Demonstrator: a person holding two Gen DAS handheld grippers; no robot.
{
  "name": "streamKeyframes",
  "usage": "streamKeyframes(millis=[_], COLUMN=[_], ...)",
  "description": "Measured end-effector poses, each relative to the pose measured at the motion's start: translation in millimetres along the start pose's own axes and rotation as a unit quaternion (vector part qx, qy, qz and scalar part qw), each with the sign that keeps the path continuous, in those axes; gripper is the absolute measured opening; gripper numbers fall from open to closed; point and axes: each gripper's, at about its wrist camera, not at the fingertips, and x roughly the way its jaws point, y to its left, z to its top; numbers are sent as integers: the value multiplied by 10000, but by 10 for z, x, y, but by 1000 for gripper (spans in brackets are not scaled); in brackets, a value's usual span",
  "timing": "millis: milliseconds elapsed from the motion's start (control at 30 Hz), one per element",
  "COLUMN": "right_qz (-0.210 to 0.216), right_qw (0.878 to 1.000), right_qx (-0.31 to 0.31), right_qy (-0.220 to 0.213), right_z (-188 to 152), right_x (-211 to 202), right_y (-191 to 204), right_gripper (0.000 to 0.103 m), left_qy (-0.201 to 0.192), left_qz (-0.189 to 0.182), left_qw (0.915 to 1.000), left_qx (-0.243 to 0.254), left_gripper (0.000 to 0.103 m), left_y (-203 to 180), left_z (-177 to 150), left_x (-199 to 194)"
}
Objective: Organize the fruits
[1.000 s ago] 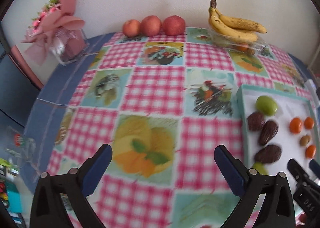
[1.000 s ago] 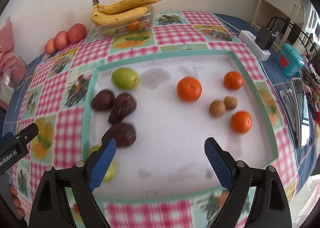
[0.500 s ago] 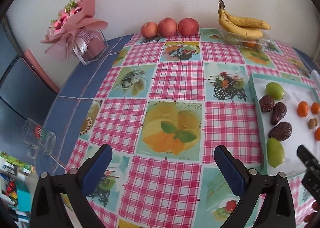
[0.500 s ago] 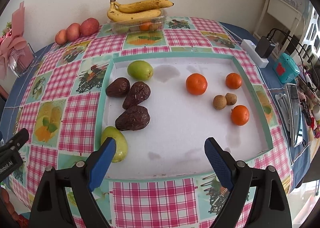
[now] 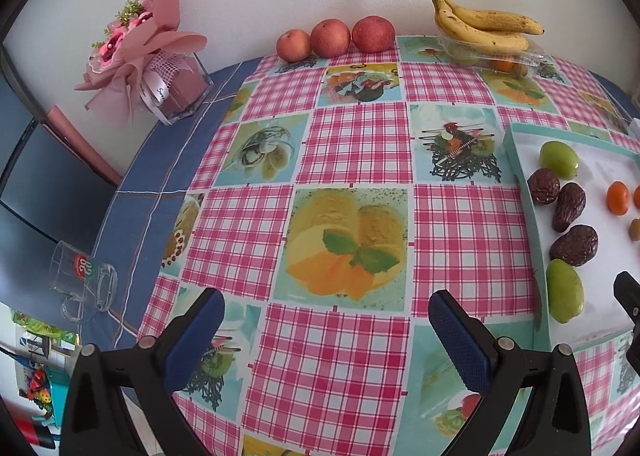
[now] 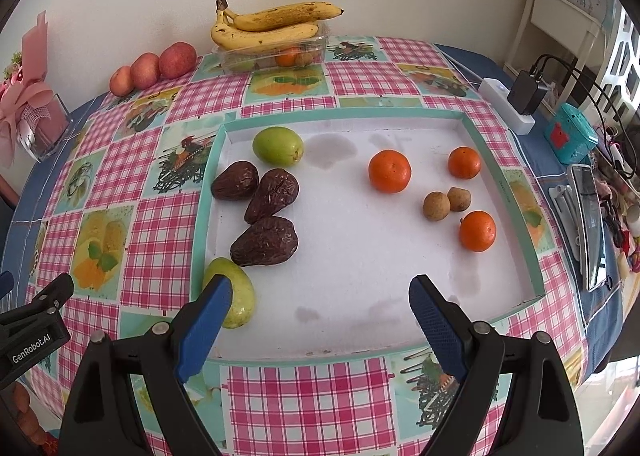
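Observation:
A white tray with a teal rim (image 6: 516, 212) lies on the checked tablecloth. In it are two green fruits (image 6: 277, 146) (image 6: 236, 296), three dark wrinkled fruits (image 6: 265, 241), three oranges (image 6: 389, 171) and two small brown fruits (image 6: 436, 206). My right gripper (image 6: 320, 314) hangs open above the tray's near edge, empty. My left gripper (image 5: 326, 330) is open and empty over the tablecloth, left of the tray (image 5: 520, 176). Three red apples (image 5: 332, 38) and bananas (image 5: 480, 24) on a clear box sit by the wall.
A pink bouquet in a glass vase (image 5: 160, 68) stands at the back left. A glass mug (image 5: 82, 280) lies on its side near the table's left edge. A power strip (image 6: 506, 104), a teal box (image 6: 570, 134) and a phone (image 6: 588, 224) crowd the right side.
Both grippers have pulled back and up from the table, so more of the tablecloth and tray shows. Both stay open. The fruits have not moved.

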Motion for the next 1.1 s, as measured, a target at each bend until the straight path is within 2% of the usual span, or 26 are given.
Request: streamKeyframes(millis=[1100], right_qz=[-39], right_qw=[9997], right_qx=[-160], right_qy=[157], right_z=[-22], right_x=[52], right_y=[48], right_gripper=[90], left_qy=[176], left_qz=[-175], left_qw=[9996], left_qx=[139], left_gripper=[103], left_y=[-47], left_z=[-1], left_x=[73])
